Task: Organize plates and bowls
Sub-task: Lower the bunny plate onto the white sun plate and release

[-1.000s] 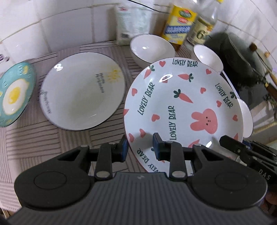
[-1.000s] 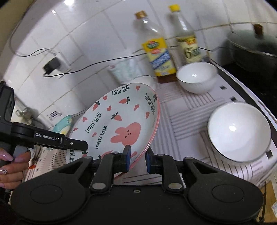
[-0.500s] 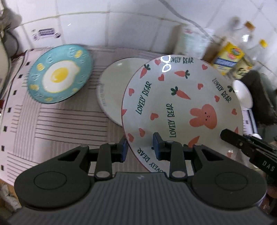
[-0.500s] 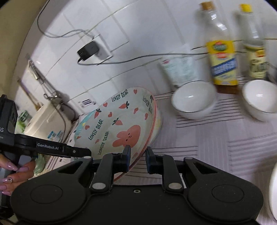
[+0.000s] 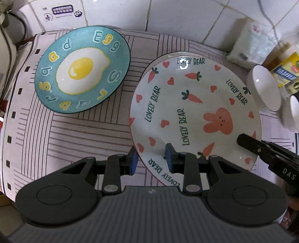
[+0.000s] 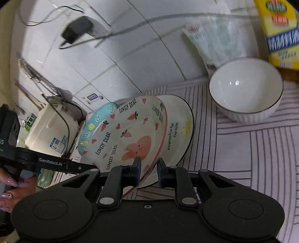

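Our left tongs [image 5: 151, 162] pinch the near rim of the bunny plate [image 5: 194, 115], one blue pad under the edge and the other on the printed face. Our right tongs [image 6: 148, 171] clamp the same plate's rim on its other side, their jaws drawn narrow around the pink edge; in the left wrist view their black tip reaches in over the plate at the lower right. We hold the plate between us, tilted, directly above the white sun plate [image 6: 179, 130], which lies on the striped cloth [image 5: 84, 130] covering the tabletop. We cannot tell whether the two plates already touch. Only a thin crescent of the sun plate peeks out past the bunny plate's far edge in the left wrist view.

Just beside them, toward the tiled wall [image 5: 177, 16], the blue egg plate [image 5: 82, 69] rests flat on the cloth. On the other side, a white bowl [image 6: 246, 89] stands upright near a yellow-labelled bottle [image 6: 282, 35]. A hand [image 6: 11, 188] with painted nails grips the left handle.
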Demonstrator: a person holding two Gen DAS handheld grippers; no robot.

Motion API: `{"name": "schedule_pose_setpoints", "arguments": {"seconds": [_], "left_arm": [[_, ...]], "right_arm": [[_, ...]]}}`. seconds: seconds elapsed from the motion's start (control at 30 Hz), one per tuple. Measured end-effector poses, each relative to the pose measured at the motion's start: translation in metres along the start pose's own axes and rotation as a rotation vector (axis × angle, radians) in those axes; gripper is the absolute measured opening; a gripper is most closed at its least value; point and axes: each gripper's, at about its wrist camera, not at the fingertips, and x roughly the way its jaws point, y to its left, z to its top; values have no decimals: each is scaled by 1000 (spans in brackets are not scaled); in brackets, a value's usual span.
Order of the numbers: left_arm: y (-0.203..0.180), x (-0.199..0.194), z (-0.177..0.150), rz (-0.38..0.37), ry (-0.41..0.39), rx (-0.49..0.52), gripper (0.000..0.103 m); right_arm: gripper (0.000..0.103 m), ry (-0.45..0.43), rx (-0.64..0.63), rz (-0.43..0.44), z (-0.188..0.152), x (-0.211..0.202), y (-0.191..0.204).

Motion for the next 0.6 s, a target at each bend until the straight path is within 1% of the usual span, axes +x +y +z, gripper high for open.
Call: {"name": "schedule_pose_setpoints", "arguments": {"seconds": [0.23,0.33,0.43,0.6], "left_arm": [[3,18,16,4,53,-18,29],[6,22,17,-9,75,-49,29],[5,25,16,-12,81,-52,29],[2,33,19,14,93,-63,29]], "right_arm": [[22,40,28,-38,10,20,-4],[22,44,33,-60,17,25,-3],[22,50,37,-121,24,27,5],[22,94,-65,-233,27,36,24]]}}
